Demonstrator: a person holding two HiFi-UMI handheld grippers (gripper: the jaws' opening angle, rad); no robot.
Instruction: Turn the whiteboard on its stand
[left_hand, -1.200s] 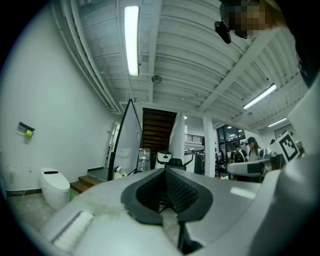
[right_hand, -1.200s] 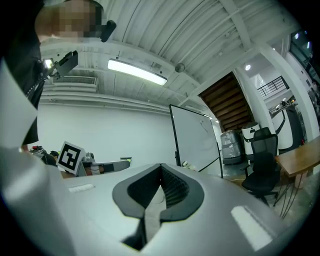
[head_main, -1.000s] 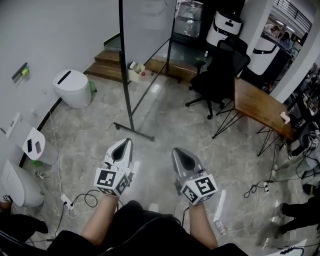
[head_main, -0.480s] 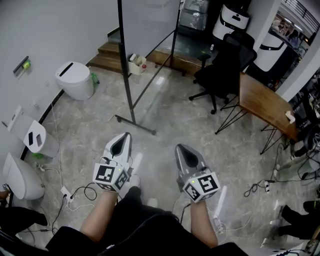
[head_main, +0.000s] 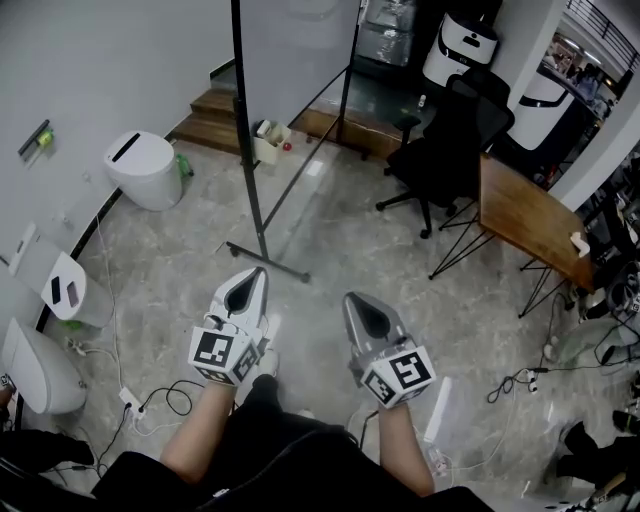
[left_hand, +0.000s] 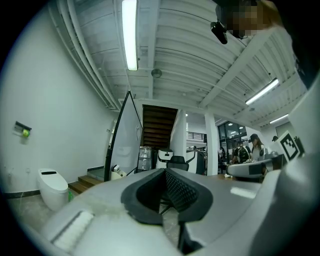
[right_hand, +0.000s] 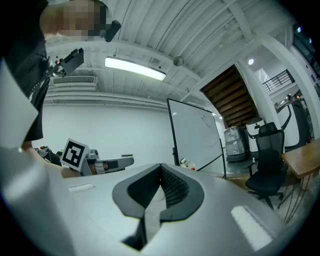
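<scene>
Approach stage: the white whiteboard (head_main: 295, 45) on its black metal stand (head_main: 251, 175) is far ahead, left of centre; my left gripper (head_main: 254, 276) and right gripper (head_main: 354, 304) hang near, fingers clenched, empty. Next, probably: close in, open, grip its frame.

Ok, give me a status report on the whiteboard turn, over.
Left tool and right tool shut, empty. Whiteboard ahead on its stand, not yet touched. Office chair off to the right, apart from the stand.
</scene>
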